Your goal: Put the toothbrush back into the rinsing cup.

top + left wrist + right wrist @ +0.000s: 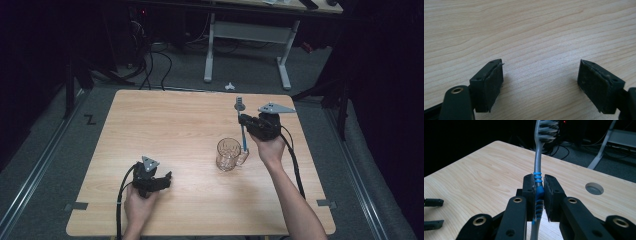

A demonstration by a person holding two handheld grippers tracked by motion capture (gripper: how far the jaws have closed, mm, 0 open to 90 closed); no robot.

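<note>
No legible text, label or number anywhere.

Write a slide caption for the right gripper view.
Right gripper clamps a toothbrush upright above the table.

Light falls from above onto the bench (165, 130), whose pale wood is evenly bright in the high view while the floor around it dims quickly into near-black at the left and right edges and behind the far edge. In the left gripper view the bench is lit flat and soft, with only faint shadows beside the dark pads (492, 82), and the nearest parts look slightly blurred. In the right gripper view the room beyond the bench is dark and grainy.
</note>
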